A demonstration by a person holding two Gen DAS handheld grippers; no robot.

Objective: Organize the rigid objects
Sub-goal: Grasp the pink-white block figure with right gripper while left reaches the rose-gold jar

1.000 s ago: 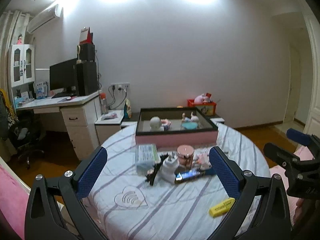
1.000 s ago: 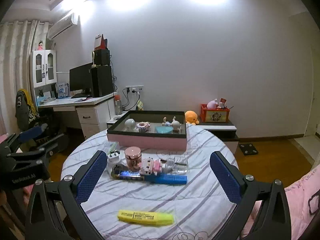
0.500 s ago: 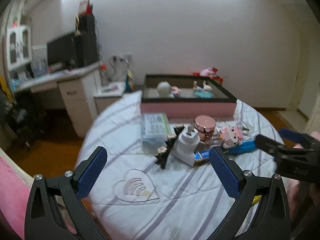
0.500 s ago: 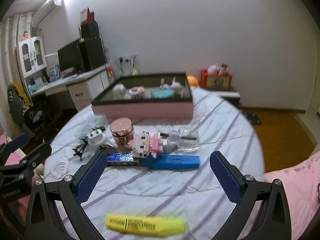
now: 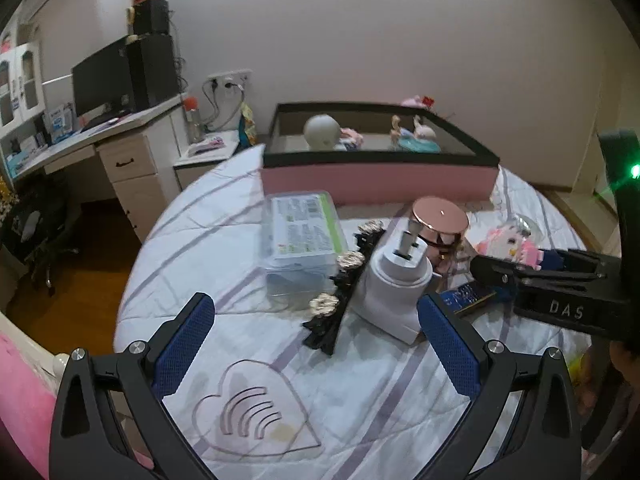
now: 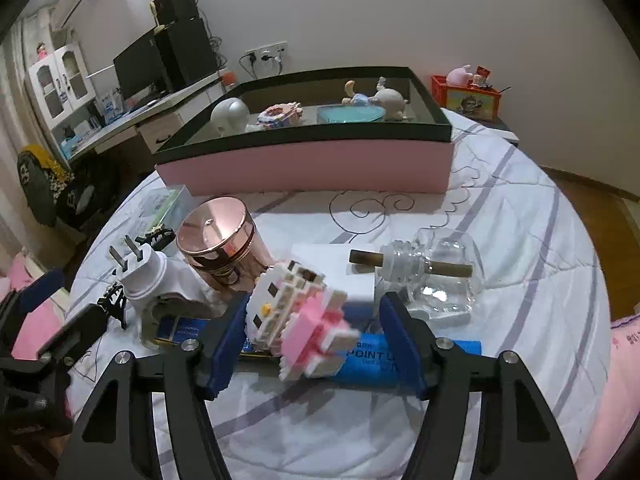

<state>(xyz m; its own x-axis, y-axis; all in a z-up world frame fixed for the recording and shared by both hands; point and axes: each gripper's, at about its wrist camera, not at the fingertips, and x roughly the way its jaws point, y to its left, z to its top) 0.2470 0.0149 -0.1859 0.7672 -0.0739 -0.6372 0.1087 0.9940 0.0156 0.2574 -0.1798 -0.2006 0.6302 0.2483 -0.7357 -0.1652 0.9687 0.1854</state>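
Right gripper (image 6: 314, 344) just closing around pink block figure (image 6: 298, 322), contact seemingly unclear, left gripper (image 5: 316, 350) open

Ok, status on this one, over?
Right gripper jaws just closing around the brick figure, pads not yet pressing. Left gripper open, empty. Blue box directly under the figure.

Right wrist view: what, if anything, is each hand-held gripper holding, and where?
Nothing yet. The right hand-held gripper straddles the pink-and-white brick figure, closing, pads not pressing; the left hand-held gripper is empty.
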